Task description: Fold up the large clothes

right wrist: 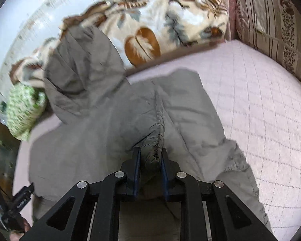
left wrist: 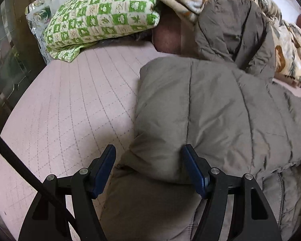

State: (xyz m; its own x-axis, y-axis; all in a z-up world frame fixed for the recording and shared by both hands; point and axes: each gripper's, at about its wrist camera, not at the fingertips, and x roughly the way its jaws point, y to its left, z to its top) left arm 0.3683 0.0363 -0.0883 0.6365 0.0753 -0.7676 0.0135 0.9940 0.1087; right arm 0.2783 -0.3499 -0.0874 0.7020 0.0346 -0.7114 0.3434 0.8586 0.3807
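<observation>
A large grey-brown padded jacket [left wrist: 220, 108] lies on a pink quilted bed [left wrist: 70, 100], its hood [left wrist: 230, 28] toward the pillows. My left gripper [left wrist: 149, 152] is open, its jaws straddling the folded left edge of the jacket without pinching it. In the right wrist view the jacket [right wrist: 102, 124] spreads across the bed [right wrist: 260, 100], hood [right wrist: 80, 68] at the far end. My right gripper [right wrist: 150, 152] is shut on a bunched ridge of the jacket's fabric [right wrist: 153, 140] and lifts it slightly.
A green-and-cream checked pillow [left wrist: 98, 18] and a leaf-patterned blanket [right wrist: 160, 20] lie at the head of the bed. A striped cushion [right wrist: 275, 26] stands at the right edge. Dark glass-fronted furniture [left wrist: 8, 60] stands left of the bed.
</observation>
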